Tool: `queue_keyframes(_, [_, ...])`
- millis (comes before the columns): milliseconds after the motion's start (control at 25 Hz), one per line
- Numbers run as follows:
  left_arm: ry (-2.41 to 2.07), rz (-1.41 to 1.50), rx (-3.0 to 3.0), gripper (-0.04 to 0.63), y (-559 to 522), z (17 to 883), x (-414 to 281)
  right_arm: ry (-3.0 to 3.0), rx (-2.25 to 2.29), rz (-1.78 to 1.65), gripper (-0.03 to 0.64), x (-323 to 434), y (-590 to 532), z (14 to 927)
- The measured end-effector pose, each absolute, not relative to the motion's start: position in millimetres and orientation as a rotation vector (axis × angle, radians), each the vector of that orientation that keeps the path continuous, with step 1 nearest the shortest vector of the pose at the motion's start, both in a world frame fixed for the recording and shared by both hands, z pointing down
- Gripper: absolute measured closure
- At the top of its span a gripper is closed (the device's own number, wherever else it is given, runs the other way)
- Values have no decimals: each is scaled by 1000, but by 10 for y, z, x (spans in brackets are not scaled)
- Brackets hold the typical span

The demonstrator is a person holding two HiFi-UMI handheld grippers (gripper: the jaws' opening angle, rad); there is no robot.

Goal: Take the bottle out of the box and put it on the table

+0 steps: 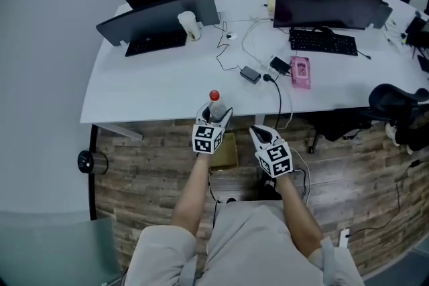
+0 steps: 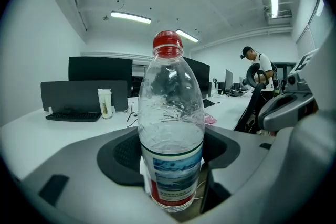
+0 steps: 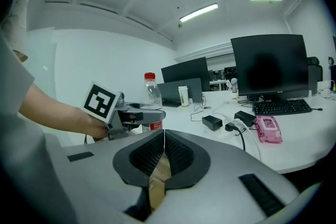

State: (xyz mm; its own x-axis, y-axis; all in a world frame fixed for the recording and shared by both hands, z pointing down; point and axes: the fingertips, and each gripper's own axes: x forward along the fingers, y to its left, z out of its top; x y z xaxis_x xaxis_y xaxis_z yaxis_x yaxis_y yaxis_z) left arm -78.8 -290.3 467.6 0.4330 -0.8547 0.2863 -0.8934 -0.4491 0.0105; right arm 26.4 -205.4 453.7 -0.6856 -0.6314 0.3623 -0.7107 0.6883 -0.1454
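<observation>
The bottle [image 2: 170, 128], clear ribbed plastic with a red cap and a blue-and-red label, stands upright, clamped between the dark ridged pads of the left gripper [image 1: 213, 122]. A straight forearm holds it just short of the white table [image 1: 154, 87] edge, above the cardboard box [image 1: 226, 152]. The right gripper [image 3: 164, 150] (jaws pressed together, empty) points forward beside it.

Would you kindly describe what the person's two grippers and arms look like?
Both the left gripper and the right gripper have pale grey moulded shells with black ribbed pads. Each carries a white cube with black square markers. The forearms show no sleeves.
</observation>
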Motion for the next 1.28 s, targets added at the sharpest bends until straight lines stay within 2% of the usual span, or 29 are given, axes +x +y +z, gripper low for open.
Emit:
queue_keyframes(600, [-1603,381,2444,285,-4124,5244,-896,-2486,1011,542,577,767,-2339,5207])
queue_keyframes(840, [-1610,351,2466,285,-4184,5287,-856,-2458,1089,576,577,997,-2402,5255])
queue_keyframes(1280, [-1523,392,2498,272,-4087,5275,-836,-2464,1096,550,577,846,-2250,5159])
